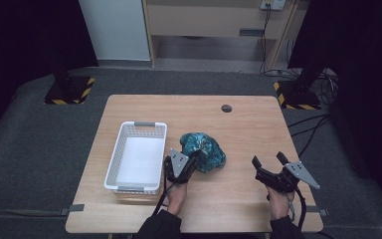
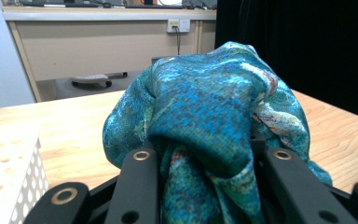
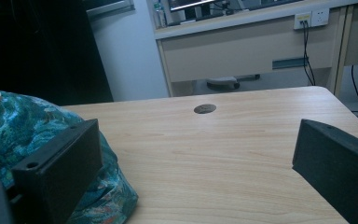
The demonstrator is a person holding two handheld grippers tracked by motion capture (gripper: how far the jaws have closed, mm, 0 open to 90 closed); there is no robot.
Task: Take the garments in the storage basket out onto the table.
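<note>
Nearest to me, at the bottom middle of the high view, my left hand (image 1: 177, 193) comes up from the lower edge holding my left gripper (image 1: 186, 162). It is clenched on the cloth (image 1: 204, 151), a bunched blue-green patterned bundle lying just below the centre of that frame. In the left gripper view the cloth (image 2: 209, 116) takes up the middle of the picture, and a fold of it hangs down between my two black jaws, which press on it from either side at the bottom of the frame.

At the lower right of the high view my right hand (image 1: 279, 203) holds my right gripper (image 1: 268, 160) well apart from the cloth. It is released: its jaws stand wide with bare wood between them. In the right gripper view the jaws rise at the lower left and lower right corners, and the cloth (image 3: 9, 126) sits at the left edge, behind the left jaw.

Left of the cloth in the high view stands a white basket (image 1: 113, 164) with perforated walls, close beside my left gripper; its corner (image 2: 23, 172) shows at the lower left of the left gripper view.

Everything rests on a light wooden table (image 1: 248, 134). Farther up, near the table's far edge, is a small dark round hole (image 1: 226, 108), seen again in the upper middle of the right gripper view (image 3: 204, 108).
</note>
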